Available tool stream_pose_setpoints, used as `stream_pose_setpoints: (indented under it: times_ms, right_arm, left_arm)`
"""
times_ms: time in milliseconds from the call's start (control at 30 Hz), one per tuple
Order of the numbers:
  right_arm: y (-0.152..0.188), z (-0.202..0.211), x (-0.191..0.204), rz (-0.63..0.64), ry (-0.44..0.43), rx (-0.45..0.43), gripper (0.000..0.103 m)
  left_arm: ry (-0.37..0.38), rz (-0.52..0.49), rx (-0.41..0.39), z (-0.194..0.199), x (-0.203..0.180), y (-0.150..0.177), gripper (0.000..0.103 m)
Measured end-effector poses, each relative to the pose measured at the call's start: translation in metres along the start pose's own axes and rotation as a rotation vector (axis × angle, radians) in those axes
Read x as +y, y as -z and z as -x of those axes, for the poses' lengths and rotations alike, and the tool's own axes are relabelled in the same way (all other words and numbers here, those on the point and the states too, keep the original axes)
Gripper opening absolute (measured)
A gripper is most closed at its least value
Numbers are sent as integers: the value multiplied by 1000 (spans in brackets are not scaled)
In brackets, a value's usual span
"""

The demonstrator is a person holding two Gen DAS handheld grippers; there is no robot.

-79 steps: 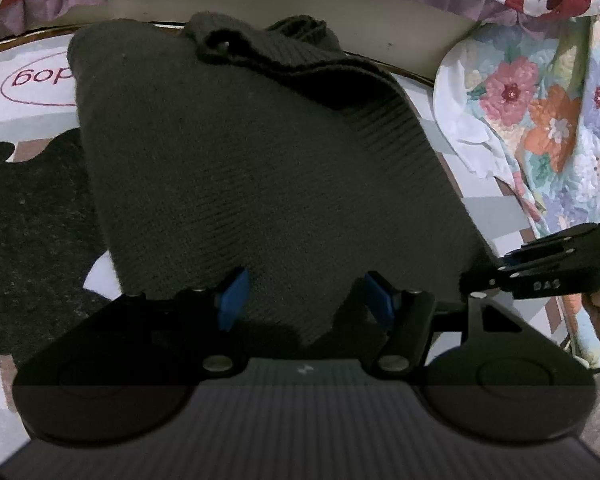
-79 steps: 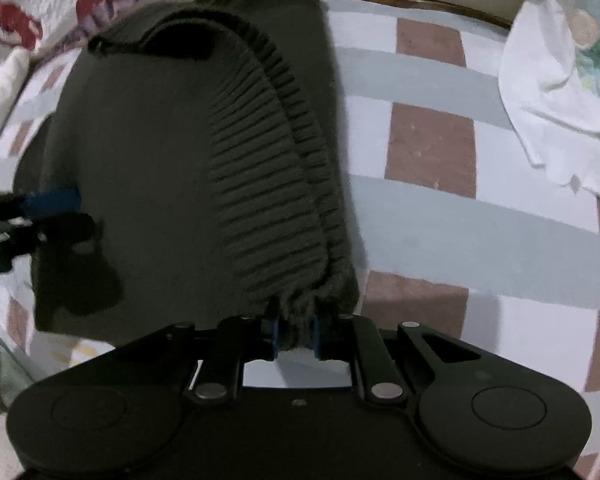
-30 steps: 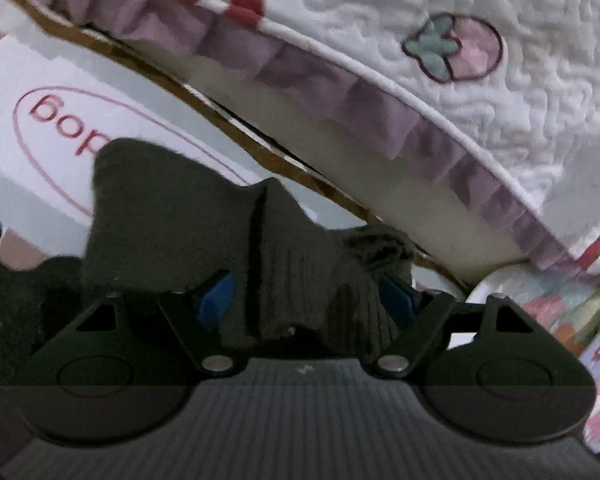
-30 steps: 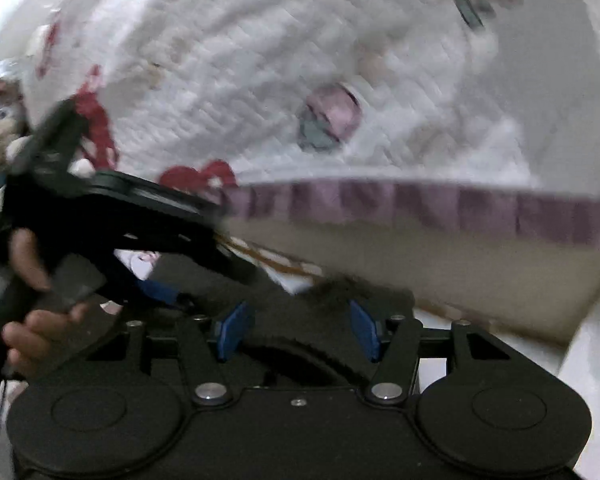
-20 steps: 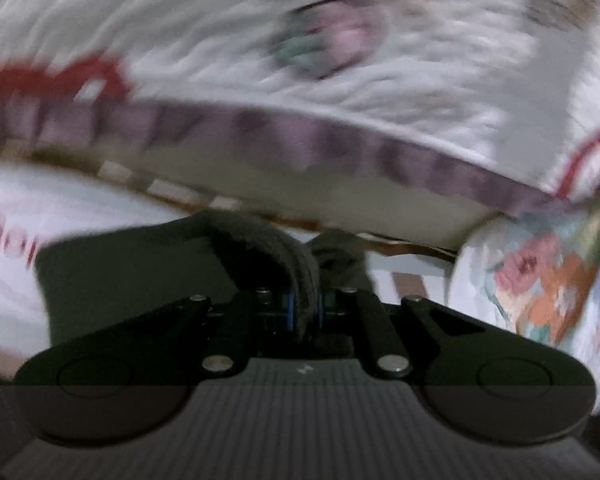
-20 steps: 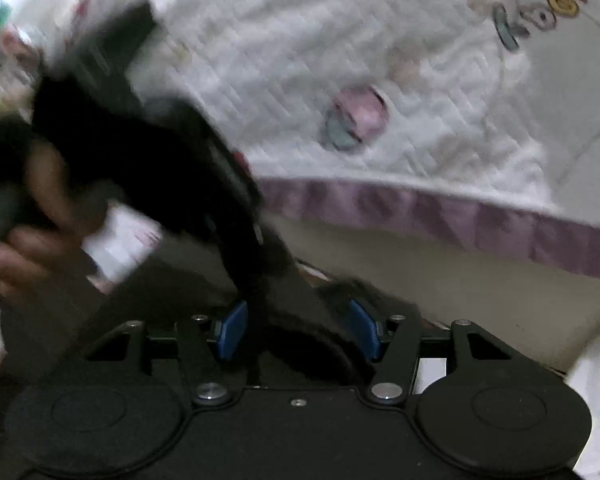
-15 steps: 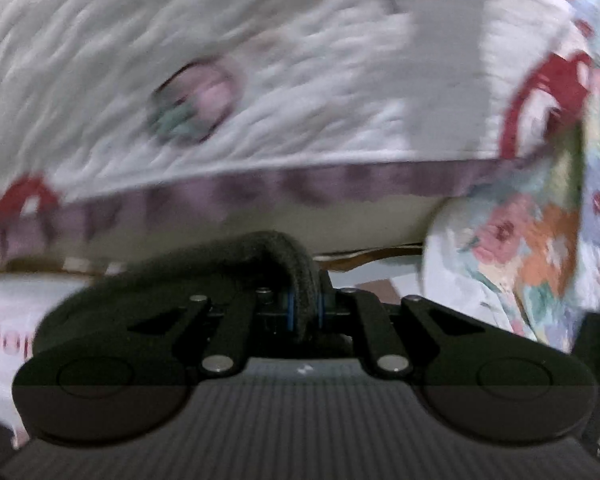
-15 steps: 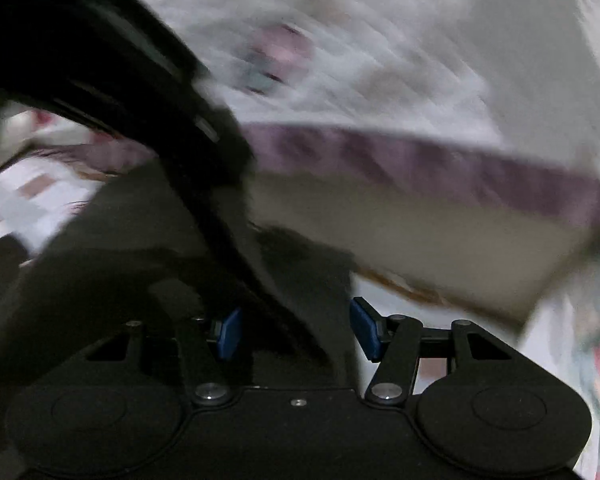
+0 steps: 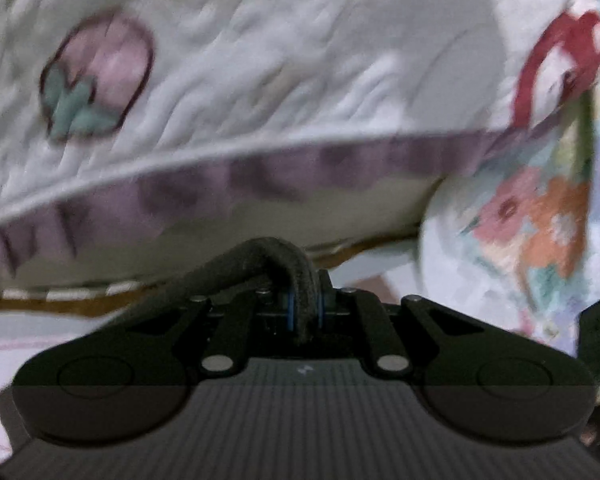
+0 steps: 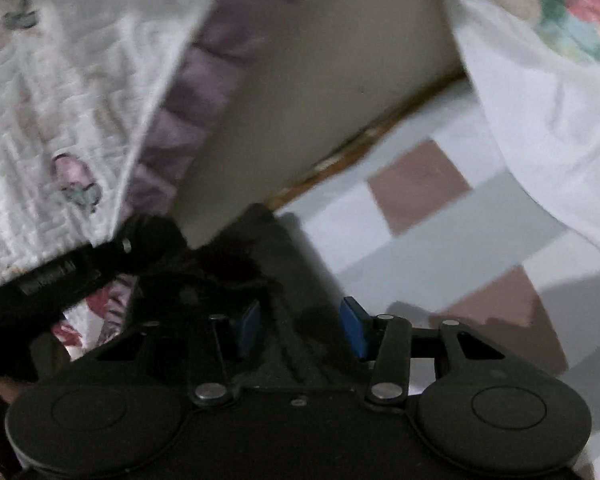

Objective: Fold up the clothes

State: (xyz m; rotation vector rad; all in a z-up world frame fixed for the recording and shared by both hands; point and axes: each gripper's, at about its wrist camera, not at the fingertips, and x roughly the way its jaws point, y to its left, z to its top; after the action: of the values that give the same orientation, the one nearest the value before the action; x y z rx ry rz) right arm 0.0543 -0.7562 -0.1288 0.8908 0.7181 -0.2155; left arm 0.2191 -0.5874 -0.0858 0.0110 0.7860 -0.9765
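- Left wrist view: the left hand-held gripper (image 9: 304, 312) is pinched tight on one fold of the dark knit garment (image 9: 260, 258); the fold arches up out of the two blue pads and runs off to the left of them.
- Ahead of it hangs one white quilt (image 9: 260, 60) with one pink strawberry patch to the upper left and a purple ruffle along its hem. One floral cloth (image 9: 540, 220) lies ahead to the right.
- Right wrist view: the right hand-held gripper (image 10: 302, 330) has just been closing. Its two blue pads stand half apart, with the dark knit garment (image 10: 296, 280) lying between them; no pad clearly presses on it.
- To the left of it, the other hand-held gripper reaches into the same garment, with part of a hand (image 10: 8, 390) showing at the lower left.
- To the right lies one checked sheet (image 10: 440, 240), with the floral cloth's white edge beyond.
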Motion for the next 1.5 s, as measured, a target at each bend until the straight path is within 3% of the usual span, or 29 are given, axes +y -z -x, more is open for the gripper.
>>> stream_pose_setpoints:
  times_ms: [100, 200, 267, 333, 367, 400, 433, 500, 633, 800, 933, 1000, 1100, 1167, 1233, 1367, 1500]
  right_arm:
    - [-3, -5, 16, 96, 33, 7, 61]
    - [5, -24, 29, 219, 81, 132, 68]
    - [14, -35, 35, 299, 168, 174, 72]
    - [17, -37, 36, 331, 193, 179, 74]
    - [17, -35, 35, 340, 179, 180, 65]
    - [18, -31, 35, 355, 144, 190, 36]
    - [19, -25, 37, 384, 119, 195, 27]
    - [21, -13, 48, 479, 112, 185, 23]
    - [16, -4, 43, 467, 119, 183, 20]
    - [11, -9, 28, 414, 184, 210, 25]
    - [11, -7, 16, 383, 201, 240, 30]
    - [14, -9, 13, 388, 181, 271, 31]
    - [14, -16, 12, 390, 179, 276, 31]
    - [15, -16, 14, 408, 193, 270, 33]
    - [15, -15, 14, 419, 205, 263, 34]
    - [6, -16, 2, 336, 179, 239, 36]
    - [7, 4, 3, 253, -31, 190, 38]
  left_arm:
    - [-8, 35, 32, -15, 8, -5, 9]
    - [-54, 91, 141, -51, 23, 9, 9]
    - [-86, 74, 163, -61, 24, 17, 9]
    - [-62, 94, 166, -62, 21, 17, 9]
    - [-47, 108, 168, -62, 19, 16, 9]
    - [-8, 126, 162, -59, 17, 13, 9]
    - [38, 146, 154, -56, 15, 10, 9]
    - [93, 157, 135, -48, 10, 4, 9]
    - [-92, 51, 150, -60, 6, 4, 11]
    - [-176, -43, 222, -85, 6, 14, 20]
    - [-99, 12, 211, -80, 4, -7, 50]
    - [-34, 23, 172, -69, 1, -15, 54]
    - [127, 27, 150, -46, -5, -26, 58]
    - [177, 1, 175, -31, -11, -29, 59]
    - [146, -18, 234, -16, -14, -26, 67]
    - [38, -122, 388, 24, -15, -12, 65]
    - [-137, -291, 610, 75, -11, 9, 57]
